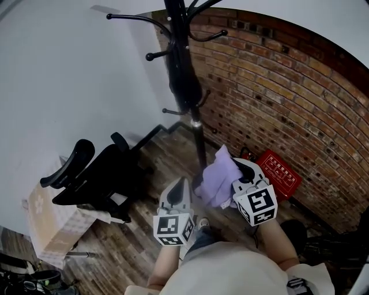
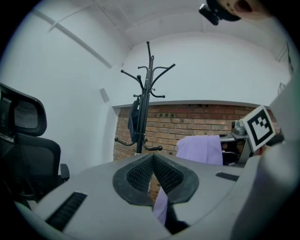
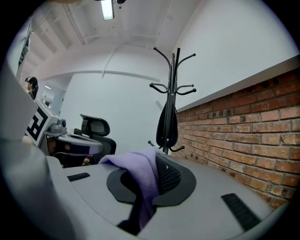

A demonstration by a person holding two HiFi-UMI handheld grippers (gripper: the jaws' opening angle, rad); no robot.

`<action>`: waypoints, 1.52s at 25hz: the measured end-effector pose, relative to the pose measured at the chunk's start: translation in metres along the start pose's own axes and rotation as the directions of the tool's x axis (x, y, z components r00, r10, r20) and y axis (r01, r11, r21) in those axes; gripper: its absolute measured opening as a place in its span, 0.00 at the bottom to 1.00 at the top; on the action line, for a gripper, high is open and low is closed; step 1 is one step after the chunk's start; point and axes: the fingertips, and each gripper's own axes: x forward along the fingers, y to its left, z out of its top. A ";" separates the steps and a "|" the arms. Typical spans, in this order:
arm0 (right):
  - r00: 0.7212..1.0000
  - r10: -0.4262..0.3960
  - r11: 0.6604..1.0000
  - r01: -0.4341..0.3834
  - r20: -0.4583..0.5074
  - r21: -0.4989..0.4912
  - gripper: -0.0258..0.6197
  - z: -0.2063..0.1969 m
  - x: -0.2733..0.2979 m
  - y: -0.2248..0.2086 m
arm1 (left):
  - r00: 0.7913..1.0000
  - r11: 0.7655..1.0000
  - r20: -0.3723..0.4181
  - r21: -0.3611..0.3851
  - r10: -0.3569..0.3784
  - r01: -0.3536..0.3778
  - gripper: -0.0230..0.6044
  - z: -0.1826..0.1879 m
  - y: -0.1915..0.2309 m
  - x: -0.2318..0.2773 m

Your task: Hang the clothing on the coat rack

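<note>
Lilac fabric garment [image 1: 218, 177] still unhung.
Left gripper [image 1: 183, 182] and right gripper [image 1: 238, 169] pinch it; black metal coat rack [image 1: 183, 69] stands at twelve o'clock.

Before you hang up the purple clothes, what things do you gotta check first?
1. Right gripper clamped on the purple clothing: ok, cloth sits between its jaws.
2. Left gripper gripping cloth too: cannot tell; its jaws are shut, and a purple strip shows just below them.
3. Free hook on the coat rack: ok, the top hooks are bare; a dark item hangs lower.
4. Clothing up at a hook: not ok, it is apart from the rack.
5. Office chair out of the way: ok, it stands off to the left.
</note>
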 end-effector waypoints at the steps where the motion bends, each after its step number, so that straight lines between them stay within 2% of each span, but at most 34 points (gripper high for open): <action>1: 1.000 -0.004 1.000 0.004 0.000 -0.003 0.07 0.002 0.008 -0.003 | 1.000 1.000 0.001 0.002 -0.004 0.004 0.04 0.003 0.004 0.007; 11: 0.999 -0.043 0.998 0.041 -0.033 -0.042 0.07 0.006 0.077 -0.030 | 0.999 0.999 0.001 0.002 -0.038 0.038 0.04 0.017 0.045 0.065; 21: 0.993 -0.092 0.988 0.082 -0.077 -0.130 0.07 0.006 0.116 -0.051 | 0.997 0.997 -0.004 -0.004 -0.072 0.072 0.04 0.020 0.067 0.104; 27: 0.987 -0.124 0.970 0.099 -0.101 -0.222 0.07 0.012 0.129 -0.065 | 0.995 0.995 -0.010 -0.002 -0.103 0.103 0.04 0.021 0.071 0.122; 38: 0.980 -0.129 0.935 0.071 -0.148 -0.348 0.07 0.018 0.139 -0.086 | 0.992 0.992 -0.012 -0.010 -0.130 0.129 0.04 0.019 0.079 0.138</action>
